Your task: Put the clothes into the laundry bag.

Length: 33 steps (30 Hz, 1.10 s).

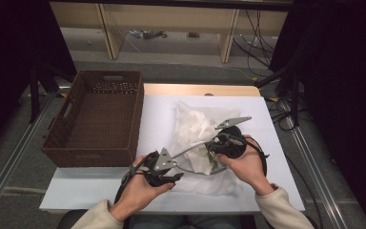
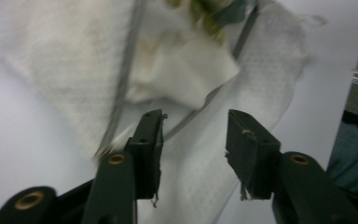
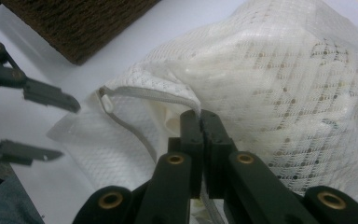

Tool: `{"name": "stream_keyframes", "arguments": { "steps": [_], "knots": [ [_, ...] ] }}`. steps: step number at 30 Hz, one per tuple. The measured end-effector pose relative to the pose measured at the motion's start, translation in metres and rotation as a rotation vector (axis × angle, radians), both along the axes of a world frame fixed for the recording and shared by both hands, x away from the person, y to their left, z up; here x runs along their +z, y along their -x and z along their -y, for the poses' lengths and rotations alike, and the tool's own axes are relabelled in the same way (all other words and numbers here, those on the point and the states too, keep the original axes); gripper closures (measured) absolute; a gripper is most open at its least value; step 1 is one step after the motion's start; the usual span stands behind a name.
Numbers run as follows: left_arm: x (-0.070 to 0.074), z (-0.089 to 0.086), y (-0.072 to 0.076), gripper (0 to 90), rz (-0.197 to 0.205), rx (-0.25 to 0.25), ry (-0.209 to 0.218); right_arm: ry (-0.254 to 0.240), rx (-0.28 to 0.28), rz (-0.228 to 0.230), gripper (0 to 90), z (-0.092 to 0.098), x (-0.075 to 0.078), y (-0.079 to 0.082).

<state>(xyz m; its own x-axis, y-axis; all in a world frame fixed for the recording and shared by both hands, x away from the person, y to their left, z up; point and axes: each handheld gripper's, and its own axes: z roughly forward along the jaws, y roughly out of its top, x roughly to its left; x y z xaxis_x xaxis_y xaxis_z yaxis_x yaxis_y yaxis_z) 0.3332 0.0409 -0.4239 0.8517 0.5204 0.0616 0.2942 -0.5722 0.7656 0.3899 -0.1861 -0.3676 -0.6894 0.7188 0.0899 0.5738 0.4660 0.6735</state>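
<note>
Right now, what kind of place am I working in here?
Most likely a lab or recording workspace, not a home: a white table top set between metal floor rails, loose cables on the floor behind, and dark curtains along the sides.

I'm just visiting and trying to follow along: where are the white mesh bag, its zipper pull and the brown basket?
white mesh bag [image 3: 279,84]: right gripper view, on its netted side.
zipper pull [image 3: 105,101]: right gripper view, on the small tab at the zipper's end.
brown basket [image 1: 100,155]: high view, on its near wall.
</note>
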Motion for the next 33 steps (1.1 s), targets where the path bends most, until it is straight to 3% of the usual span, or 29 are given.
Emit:
{"name": "stream_keyframes", "arguments": {
  "steps": [2,3,5,6,7,8,9,10,12,15,17,19,20,21,22,25,27,28,29,33],
  "knots": [
    [-0.004,0.017,-0.005,59.1,-0.001,-0.043,-0.020,0.001,0.014,0.006,89.7,0.000,-0.001,0.000],
    [-0.007,0.025,-0.010,60.2,-0.006,-0.067,-0.032,-0.012,-0.006,-0.007,89.7,-0.002,-0.001,0.001],
    [-0.016,0.040,-0.019,62.5,-0.018,-0.084,-0.052,0.002,0.016,0.000,89.8,-0.001,-0.001,0.001],
    [-0.020,0.047,-0.025,63.7,-0.006,-0.082,-0.070,0.006,0.005,0.005,89.8,-0.001,0.000,0.002],
    [-0.025,0.053,-0.029,64.2,-0.031,-0.092,-0.077,-0.008,-0.003,0.001,89.8,-0.002,-0.001,0.003],
    [-0.028,0.057,-0.034,64.6,-0.007,-0.079,-0.103,-0.007,0.013,-0.009,89.8,-0.001,0.000,0.002],
    [-0.032,0.063,-0.037,65.6,-0.020,-0.096,-0.103,0.014,-0.003,-0.006,89.7,0.000,0.002,0.004],
    [-0.035,0.066,-0.041,66.1,-0.010,-0.087,-0.115,-0.011,0.010,-0.001,89.8,0.000,0.001,0.002],
    [-0.039,0.071,-0.048,67.6,0.016,-0.075,-0.130,0.010,0.029,-0.002,89.7,0.003,0.001,0.000],
    [-0.044,0.077,-0.054,72.1,0.022,-0.044,-0.112,-0.022,0.005,0.002,89.7,0.004,0.001,0.000],
    [-0.047,0.079,-0.058,73.9,0.021,-0.035,-0.105,-0.017,-0.017,-0.048,89.6,0.007,0.004,0.000],
    [-0.046,0.082,-0.061,76.1,0.045,-0.024,-0.109,-0.011,0.015,-0.023,89.6,0.010,0.004,-0.003],
    [-0.045,0.083,-0.062,77.2,0.052,-0.023,-0.105,-0.029,-0.025,-0.047,89.6,0.010,0.005,0.000],
    [-0.044,0.084,-0.064,78.7,0.065,-0.013,-0.101,-0.023,-0.040,-0.021,89.6,0.010,0.005,0.000],
    [-0.044,0.084,-0.065,80.0,0.071,-0.003,-0.096,-0.026,-0.044,0.006,89.6,0.010,0.005,-0.001],
    [-0.044,0.085,-0.072,82.7,0.095,0.037,-0.079,-0.024,-0.038,-0.015,89.6,0.011,0.006,-0.001],
    [-0.042,0.085,-0.076,84.1,0.112,0.035,-0.089,-0.036,-0.027,0.015,89.6,0.011,0.003,-0.003],
    [-0.044,0.088,-0.077,84.5,0.118,0.085,-0.023,-0.024,-0.035,0.005,89.7,0.011,0.004,-0.003],
    [-0.043,0.087,-0.080,84.6,0.114,0.060,-0.050,-0.021,-0.036,-0.002,89.6,0.012,0.004,-0.003],
    [-0.046,0.089,-0.082,83.0,0.134,0.074,-0.027,-0.024,-0.049,-0.001,89.5,0.012,0.003,-0.002]
  ]
}}
